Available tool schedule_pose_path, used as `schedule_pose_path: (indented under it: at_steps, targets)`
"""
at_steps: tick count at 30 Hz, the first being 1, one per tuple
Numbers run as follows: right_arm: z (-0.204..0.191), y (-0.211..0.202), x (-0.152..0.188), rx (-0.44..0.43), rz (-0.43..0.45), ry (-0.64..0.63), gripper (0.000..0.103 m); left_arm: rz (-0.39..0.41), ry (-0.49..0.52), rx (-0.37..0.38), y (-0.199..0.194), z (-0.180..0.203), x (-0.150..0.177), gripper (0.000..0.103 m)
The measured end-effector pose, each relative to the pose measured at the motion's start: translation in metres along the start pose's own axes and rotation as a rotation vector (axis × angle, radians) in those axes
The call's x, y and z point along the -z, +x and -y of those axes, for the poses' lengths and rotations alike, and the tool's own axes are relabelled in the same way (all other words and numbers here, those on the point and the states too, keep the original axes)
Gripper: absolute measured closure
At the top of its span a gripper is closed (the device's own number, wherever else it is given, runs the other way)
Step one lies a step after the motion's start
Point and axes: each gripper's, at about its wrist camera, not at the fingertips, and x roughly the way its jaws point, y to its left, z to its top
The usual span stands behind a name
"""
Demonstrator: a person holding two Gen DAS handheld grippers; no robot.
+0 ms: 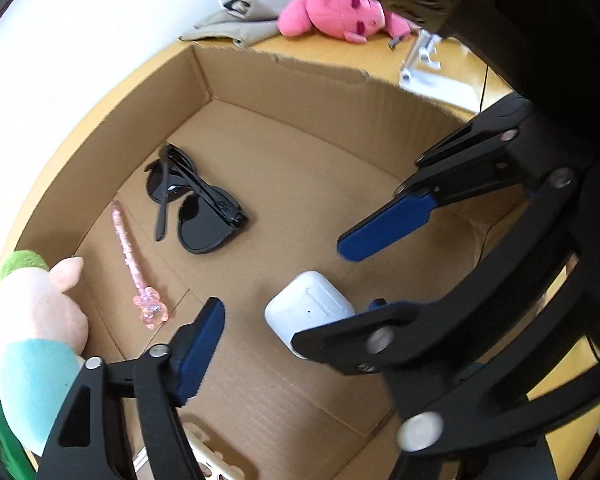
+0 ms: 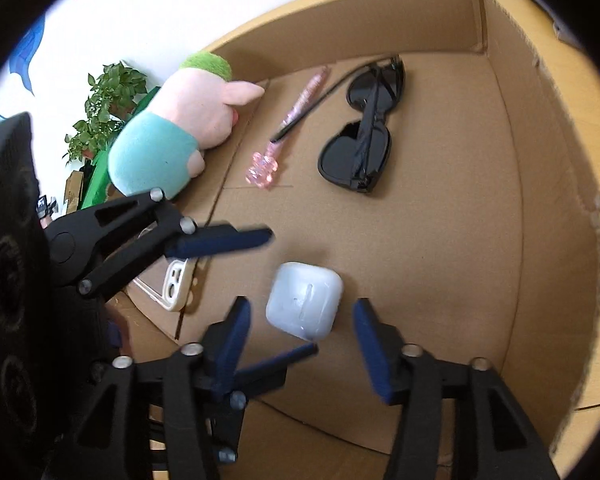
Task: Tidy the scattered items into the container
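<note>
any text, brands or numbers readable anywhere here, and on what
None can be read.
sunglasses: a pale mark on the temple arm, too small and blurred to read.
white earbud case: no lettering visible.
cardboard box: plain, no print showing.

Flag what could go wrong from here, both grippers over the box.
1. Both open grippers crowd the white earbud case on the cardboard box floor: the left gripper and right gripper could collide.
2. A descending finger might clip the black heart-shaped sunglasses or the pink glittery wand.
3. The plush doll in the teal top sits over the box wall and may topple.
</note>
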Motion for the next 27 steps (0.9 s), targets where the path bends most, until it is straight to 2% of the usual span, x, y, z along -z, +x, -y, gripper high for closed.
schedule_pose_path:
  at_steps: [3, 8, 10, 14, 16, 19, 21, 27]
  targets:
    - [-0.006, -0.016, 0.003, 0.031, 0.046, -0.022, 0.039, 0.049, -0.032, -0.011, -0.018, -0.001, 0.005, 0.023]
    - [-0.019, -0.046, 0.019, 0.102, 0.157, -0.063, 0.03, 0.21, -0.142, -0.066, -0.061, 0.001, 0.027, 0.013]
    - [-0.028, -0.058, 0.031, 0.13, 0.238, -0.081, 0.023, 0.292, -0.192, -0.125, -0.078, 0.003, 0.042, 0.012]
    - [-0.044, -0.069, 0.044, 0.21, 0.357, -0.103, 0.023, 0.426, -0.339, -0.249, -0.103, 0.003, 0.075, 0.005]
    - [-0.048, -0.071, 0.048, 0.221, 0.38, -0.113, 0.023, 0.468, -0.409, -0.296, -0.107, -0.001, 0.086, 0.005]
    - [-0.056, -0.068, 0.048, 0.236, 0.383, -0.132, 0.023, 0.512, -0.567, -0.385, -0.112, -0.012, 0.1, 0.005]
    - [-0.063, -0.066, 0.047, 0.261, 0.395, -0.146, 0.023, 0.537, -0.625, -0.381, -0.115, -0.017, 0.104, 0.004]
    - [-0.074, -0.054, 0.047, 0.321, 0.385, -0.182, 0.023, 0.531, -0.673, -0.401, -0.106, -0.034, 0.107, 0.003]
